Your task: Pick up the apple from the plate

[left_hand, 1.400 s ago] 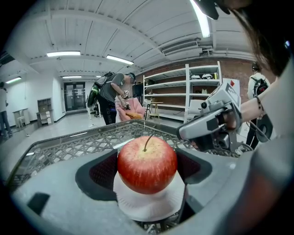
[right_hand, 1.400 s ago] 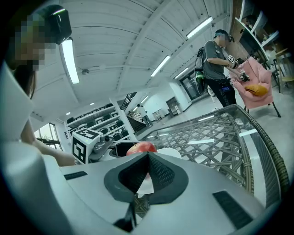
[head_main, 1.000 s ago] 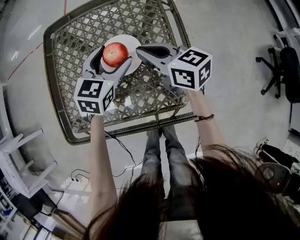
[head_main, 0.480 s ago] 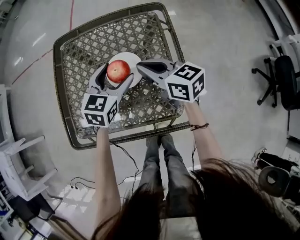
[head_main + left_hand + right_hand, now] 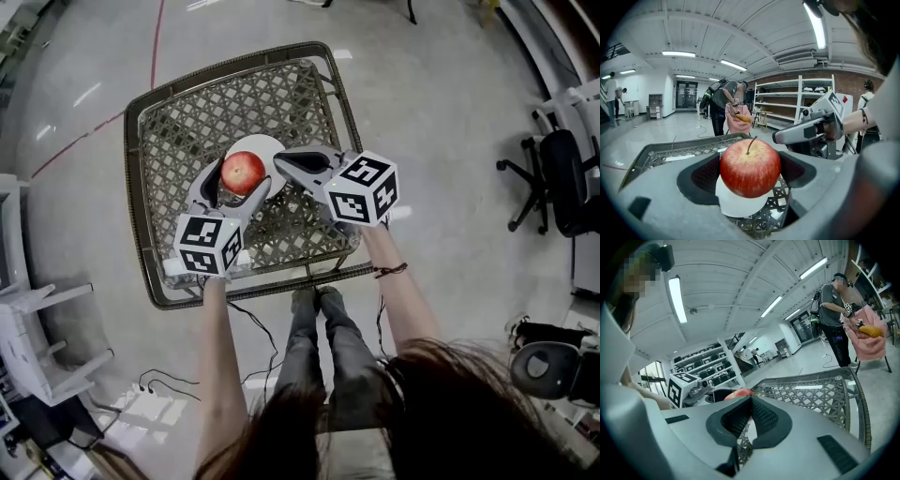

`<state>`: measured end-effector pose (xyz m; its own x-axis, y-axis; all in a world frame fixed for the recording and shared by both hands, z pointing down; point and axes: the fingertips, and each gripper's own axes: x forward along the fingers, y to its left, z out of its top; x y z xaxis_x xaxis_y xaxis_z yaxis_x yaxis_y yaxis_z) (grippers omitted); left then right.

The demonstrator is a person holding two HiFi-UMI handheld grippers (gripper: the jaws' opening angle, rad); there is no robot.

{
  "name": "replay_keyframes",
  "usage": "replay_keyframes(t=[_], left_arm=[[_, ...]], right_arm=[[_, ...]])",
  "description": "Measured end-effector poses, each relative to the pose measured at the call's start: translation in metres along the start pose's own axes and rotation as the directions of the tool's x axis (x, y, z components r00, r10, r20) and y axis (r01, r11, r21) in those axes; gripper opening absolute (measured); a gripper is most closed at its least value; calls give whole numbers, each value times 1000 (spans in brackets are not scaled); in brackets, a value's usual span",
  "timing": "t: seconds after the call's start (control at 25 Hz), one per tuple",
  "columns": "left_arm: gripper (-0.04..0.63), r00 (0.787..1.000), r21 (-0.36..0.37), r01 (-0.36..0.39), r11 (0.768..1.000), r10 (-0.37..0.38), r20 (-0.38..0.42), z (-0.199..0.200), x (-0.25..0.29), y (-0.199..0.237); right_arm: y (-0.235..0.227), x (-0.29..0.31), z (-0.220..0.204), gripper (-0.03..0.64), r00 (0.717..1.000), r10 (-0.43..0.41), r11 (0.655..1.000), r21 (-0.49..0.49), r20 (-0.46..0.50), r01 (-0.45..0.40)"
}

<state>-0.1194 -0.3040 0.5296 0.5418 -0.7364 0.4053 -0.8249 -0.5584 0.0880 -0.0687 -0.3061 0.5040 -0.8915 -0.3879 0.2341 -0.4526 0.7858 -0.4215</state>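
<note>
Wicker table [image 5: 184, 129]: left gripper [image 5: 236, 188] jaws clamped on apple [image 5: 243, 172] over plate [image 5: 263, 145]; right gripper [image 5: 289, 161] just beside, jaws together.

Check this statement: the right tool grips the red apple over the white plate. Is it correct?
Wrong tool. The left tool grips the red apple over the white plate, as the left gripper view shows; the right tool is shut and empty.

1. We find the woven surface [image 5: 197, 117] open beyond the plate [image 5: 259, 145].
2. The right hand-held gripper [image 5: 280, 159], jaws together, blocks just right of the apple [image 5: 243, 172].
3. The surface's raised rim [image 5: 137, 187] bars low sideways entry.
</note>
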Motion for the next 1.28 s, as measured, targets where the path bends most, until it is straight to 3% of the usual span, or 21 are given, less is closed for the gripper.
replay_keyframes(t=[1.28], left_arm=[[403, 997, -159, -37, 987, 47, 58, 37, -74, -39]], right_arm=[[60, -42, 44, 9, 999, 24, 999, -48, 29, -23]])
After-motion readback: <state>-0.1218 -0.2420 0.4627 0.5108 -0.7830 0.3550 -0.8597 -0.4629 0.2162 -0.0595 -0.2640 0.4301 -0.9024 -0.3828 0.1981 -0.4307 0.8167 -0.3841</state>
